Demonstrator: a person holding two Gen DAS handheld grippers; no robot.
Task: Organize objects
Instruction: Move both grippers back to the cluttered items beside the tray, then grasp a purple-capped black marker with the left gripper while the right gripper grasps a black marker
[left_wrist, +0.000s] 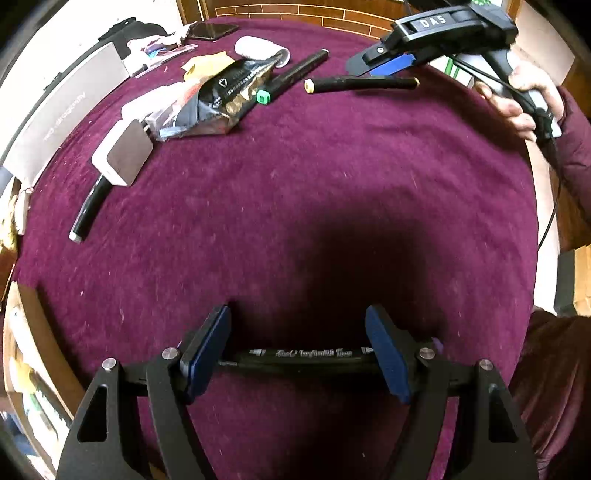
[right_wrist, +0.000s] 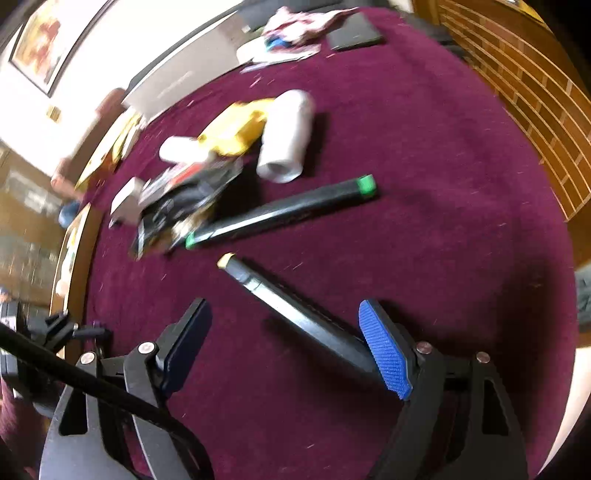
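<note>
- Only the left wrist view shows the left gripper (left_wrist: 297, 354): a black marker with white lettering (left_wrist: 308, 355) lies crosswise between its blue pads, end to end, and the jaws are clamped on it above the maroon cloth (left_wrist: 332, 177).
- That same view takes in the right gripper (left_wrist: 384, 61) from outside, far past the held marker, with a hand (left_wrist: 524, 99) on its grip.
- Only the right wrist view shows the right gripper (right_wrist: 284, 343) close up: its jaws stand released and wide, holding nothing.
- A yellow-capped marker (right_wrist: 295, 314) lies slanted on the cloth between those pads; its lower end passes behind the right-hand pad, and contact there cannot be judged.
- Beyond the yellow-capped marker lies a green-capped marker (right_wrist: 284, 214), roughly parallel to it and apart from it.
- One end of the green-capped marker sits against a black and gold foil packet (right_wrist: 177, 214); a white roll (right_wrist: 286, 140) lies just past the marker.
- In the left wrist view a small white box (left_wrist: 122, 155) lies to the left of the foil packet, with a black pen with a white tip (left_wrist: 88, 210) poking out from under it.
- The right wrist view is blurred, so the packet's print cannot be read.
</note>
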